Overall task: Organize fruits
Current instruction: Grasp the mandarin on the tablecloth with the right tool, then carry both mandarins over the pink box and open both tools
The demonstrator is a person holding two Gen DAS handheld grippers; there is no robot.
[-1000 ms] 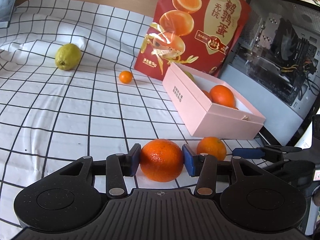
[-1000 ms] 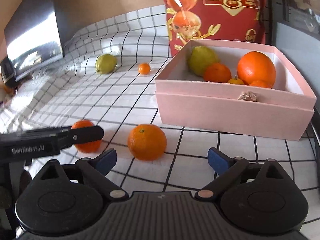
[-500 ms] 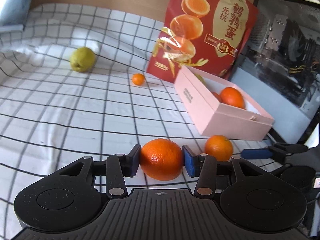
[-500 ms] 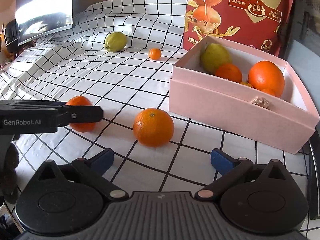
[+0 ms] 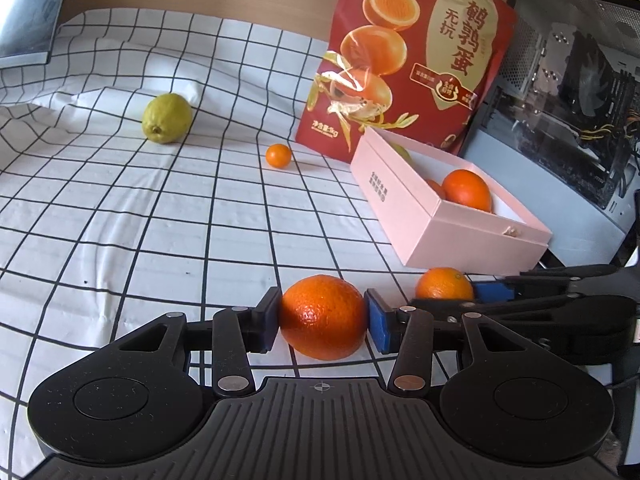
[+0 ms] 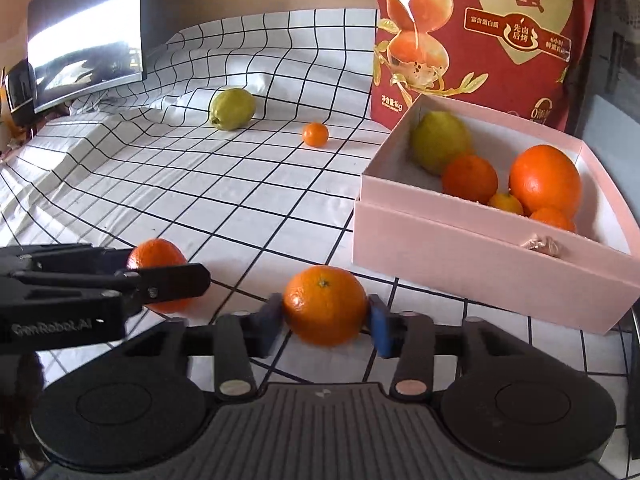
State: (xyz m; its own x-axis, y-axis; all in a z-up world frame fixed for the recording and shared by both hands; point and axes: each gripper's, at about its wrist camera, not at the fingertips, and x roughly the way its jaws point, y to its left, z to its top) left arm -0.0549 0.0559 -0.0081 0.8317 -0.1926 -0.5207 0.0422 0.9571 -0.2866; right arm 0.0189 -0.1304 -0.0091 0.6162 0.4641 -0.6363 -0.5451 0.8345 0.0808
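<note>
My left gripper (image 5: 322, 318) is shut on an orange (image 5: 323, 317), held just above the checked cloth. My right gripper (image 6: 325, 314) is shut on a second orange (image 6: 325, 305), in front of the pink box (image 6: 480, 264). In the left wrist view that second orange (image 5: 443, 284) sits between the right gripper's fingers at the right. The left-held orange (image 6: 158, 258) shows at the left of the right wrist view. The pink box (image 5: 404, 200) holds a green lemon (image 6: 440, 142) and several oranges. A green lemon (image 5: 166, 118) and a small mandarin (image 5: 279, 155) lie on the cloth farther back.
A red snack bag (image 5: 412, 60) stands behind the box. A computer case (image 5: 568, 120) is at the right, a monitor (image 6: 84, 32) at the far left. The checked cloth (image 5: 140, 220) is rumpled toward the back left.
My right gripper has moved forward and closed on the second orange, which stood free on the cloth before. My left gripper still holds its orange.
</note>
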